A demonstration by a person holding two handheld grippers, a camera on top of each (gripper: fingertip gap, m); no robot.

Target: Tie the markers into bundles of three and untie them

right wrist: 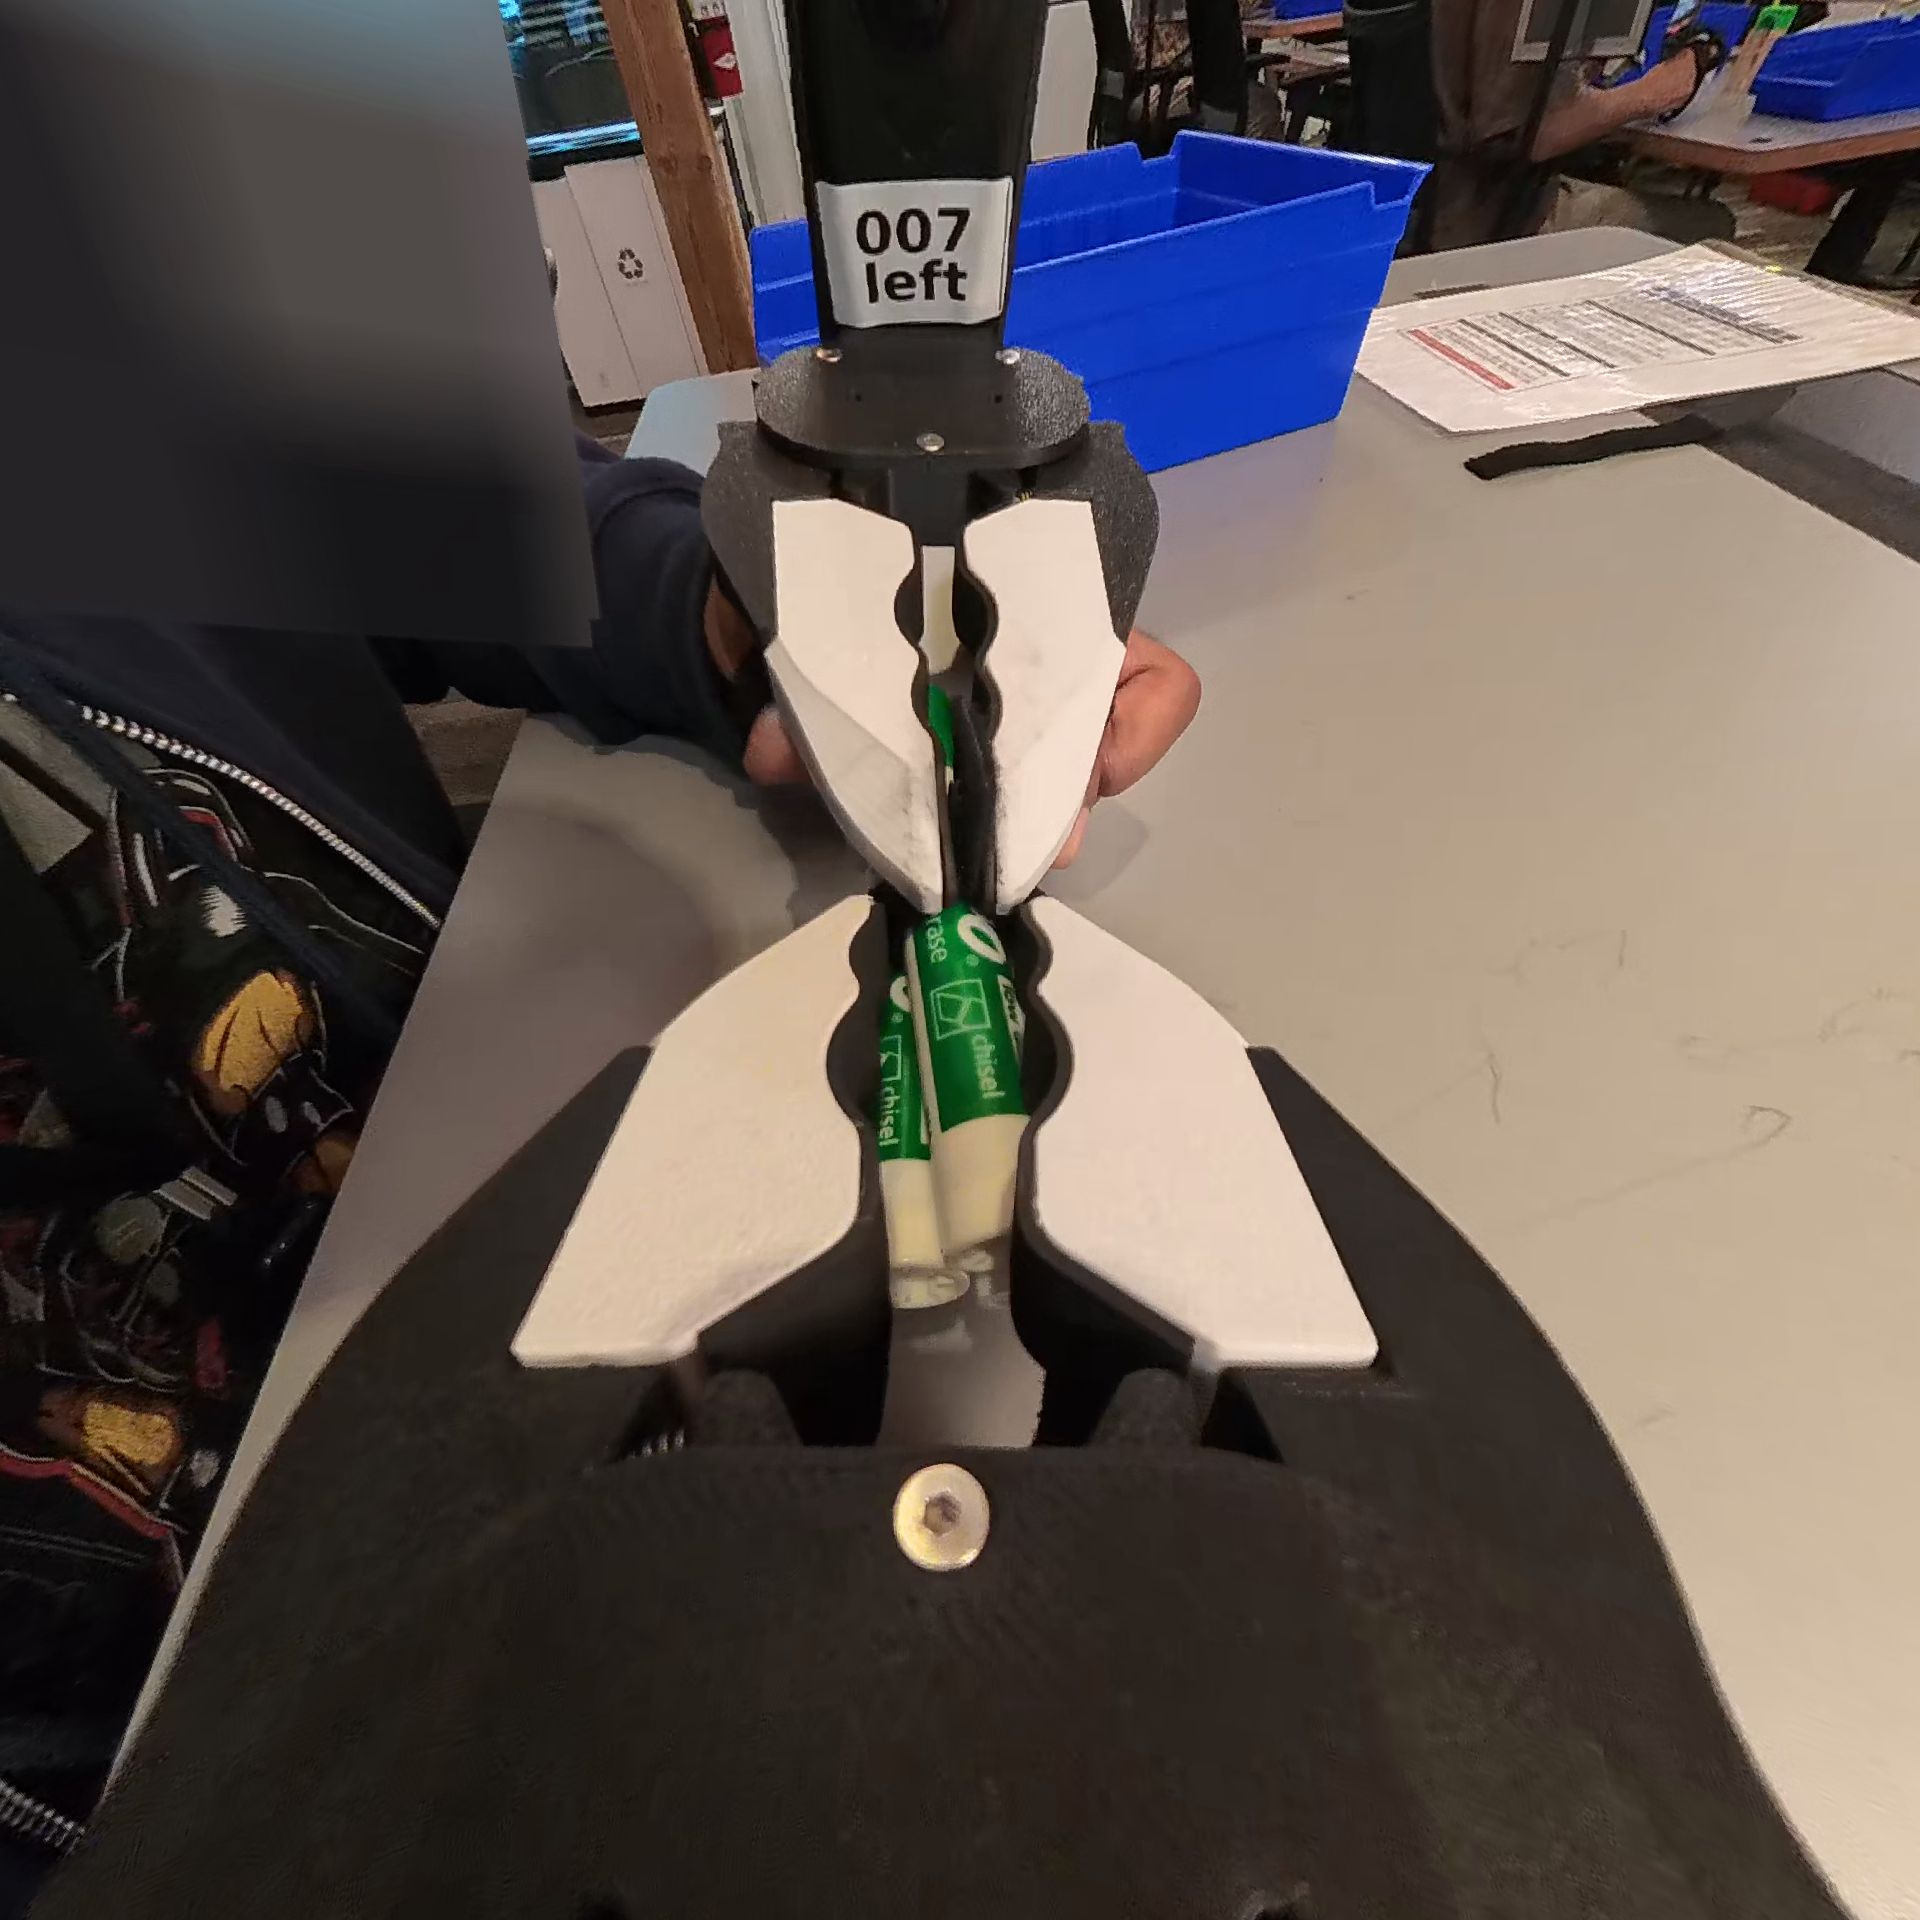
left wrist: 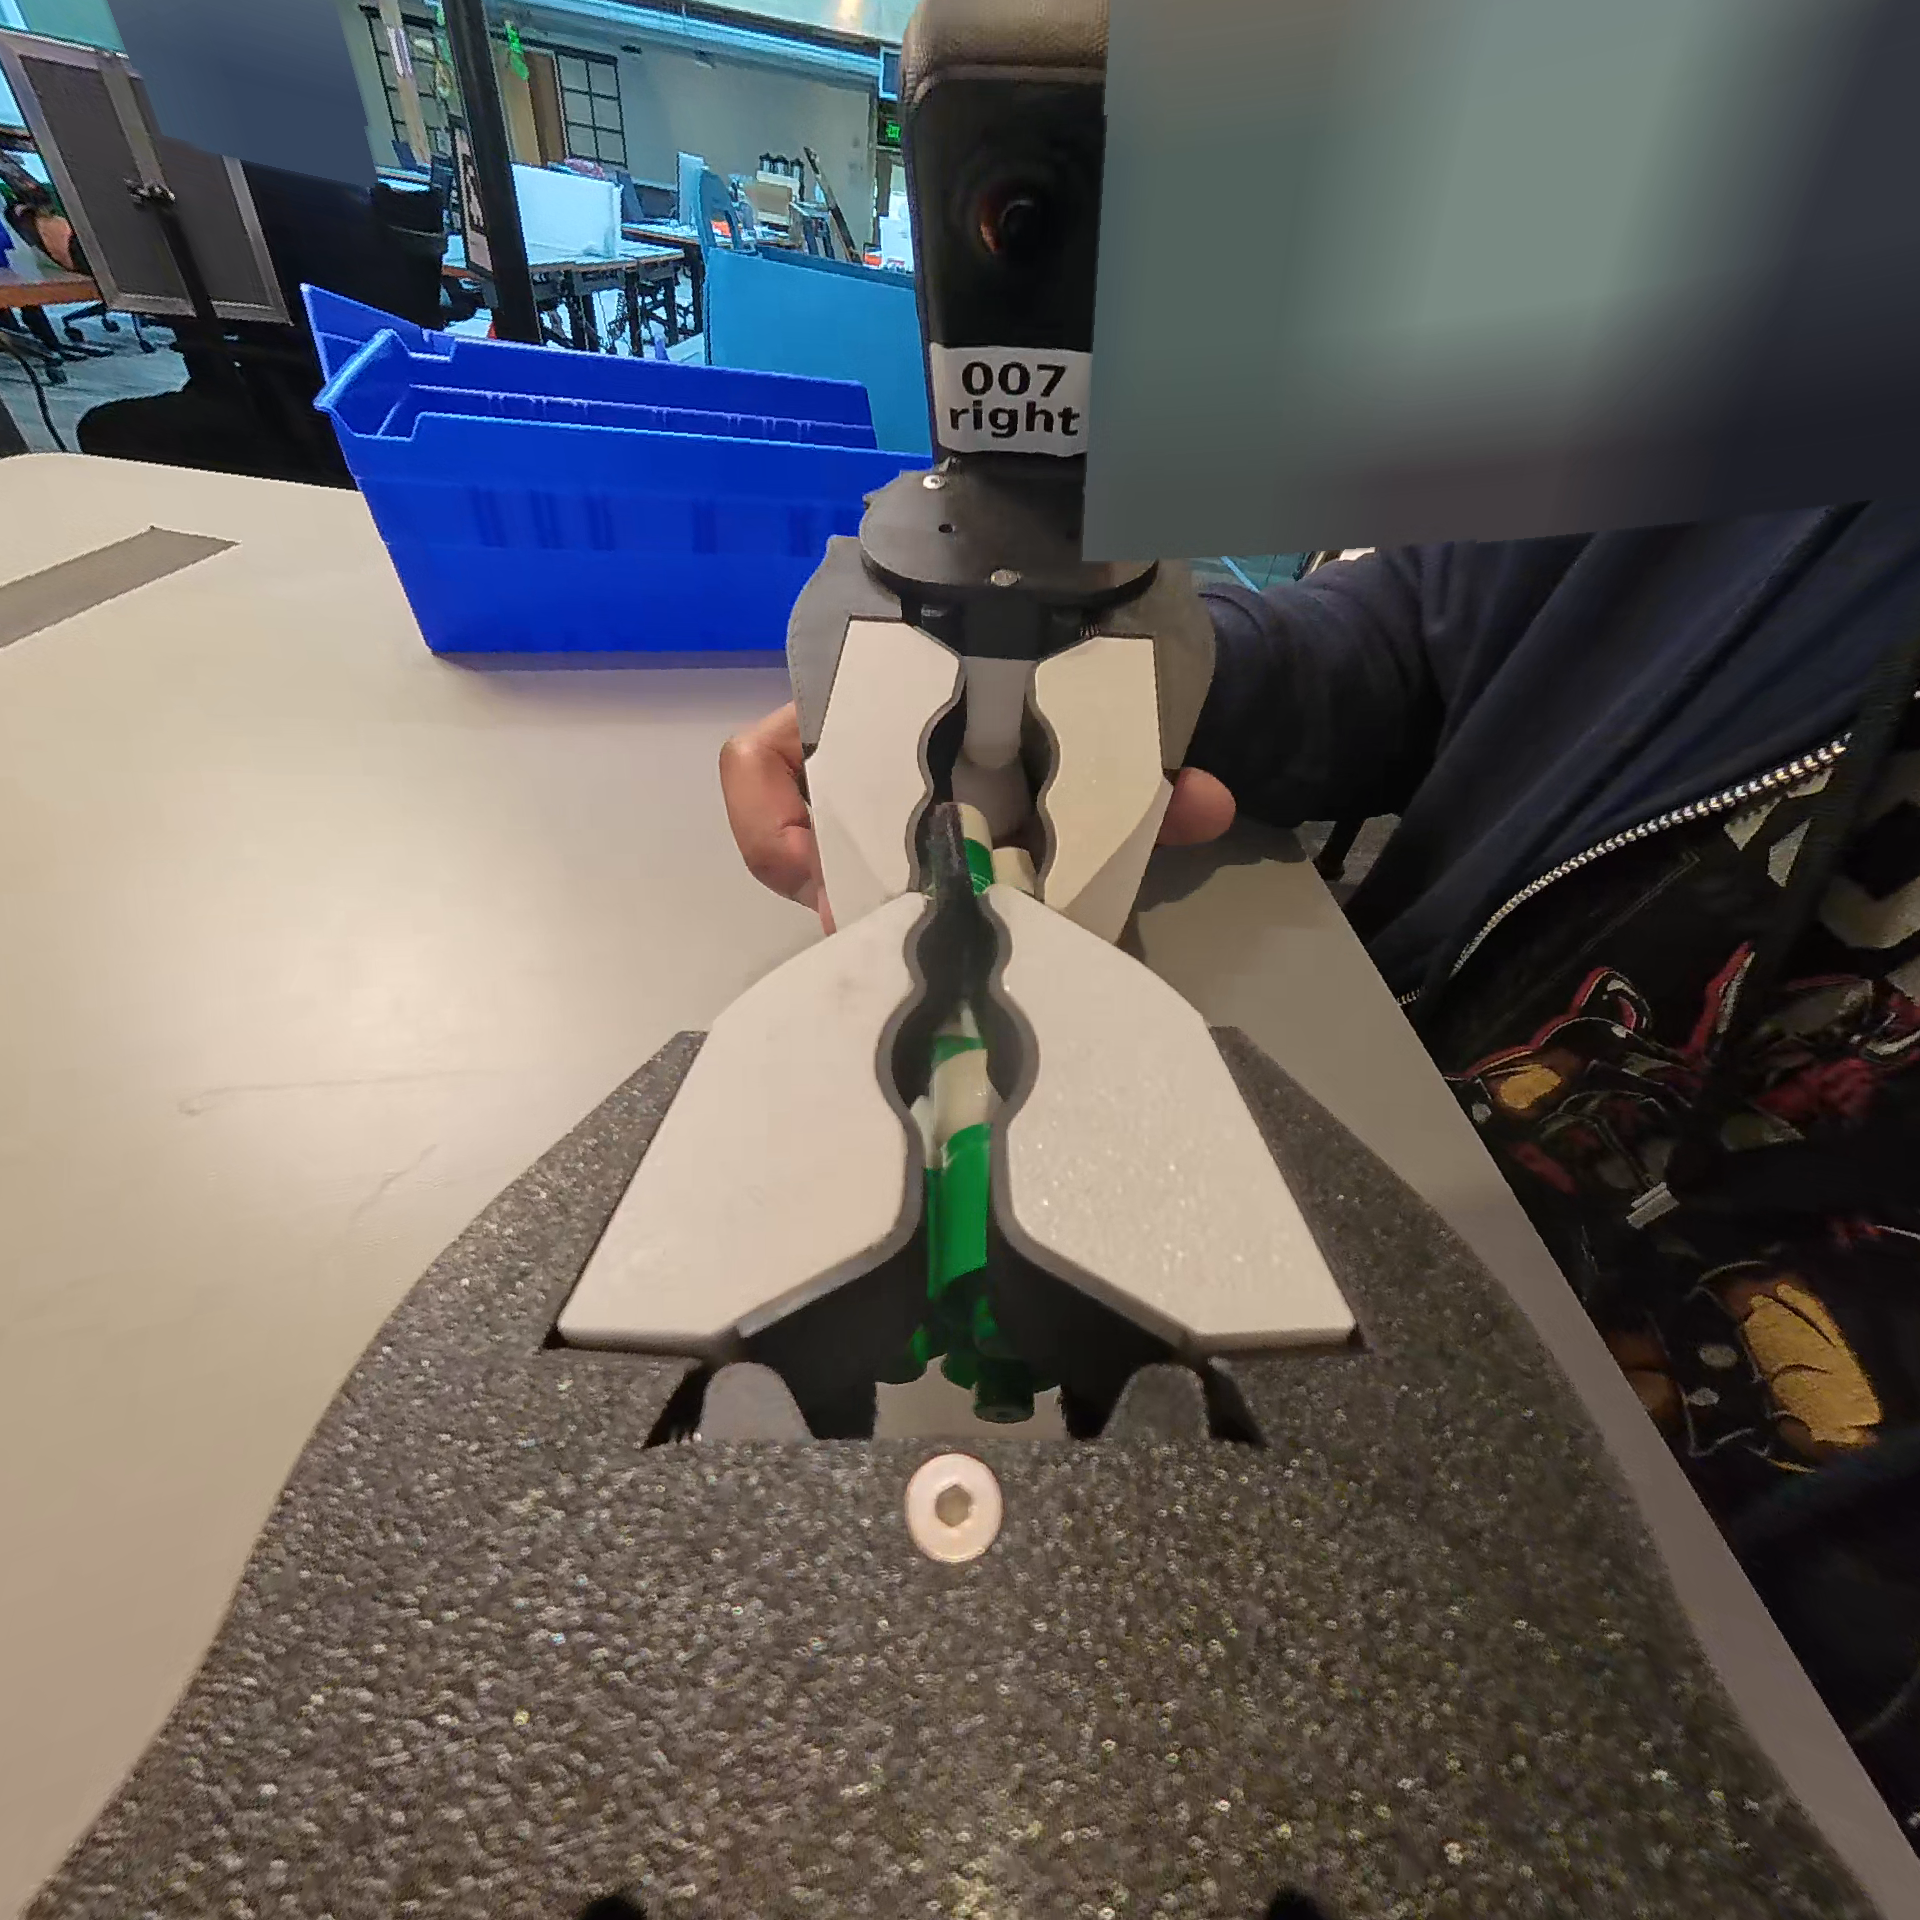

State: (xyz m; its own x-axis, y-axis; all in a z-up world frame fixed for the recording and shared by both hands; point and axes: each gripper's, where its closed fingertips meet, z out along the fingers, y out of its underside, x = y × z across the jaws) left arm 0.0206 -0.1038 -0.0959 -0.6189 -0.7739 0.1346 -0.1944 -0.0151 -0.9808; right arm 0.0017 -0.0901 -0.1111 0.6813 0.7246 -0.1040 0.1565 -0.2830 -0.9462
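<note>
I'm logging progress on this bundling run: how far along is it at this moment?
Mid-step. Gathered: green markers lie together between the right gripper's fingers, which close on them. In hand: the left gripper pinches a black strap running along the markers; whether it is being wrapped or removed is unclear. Left: finishing this bundle. A spare black strap lies on the table.
</note>
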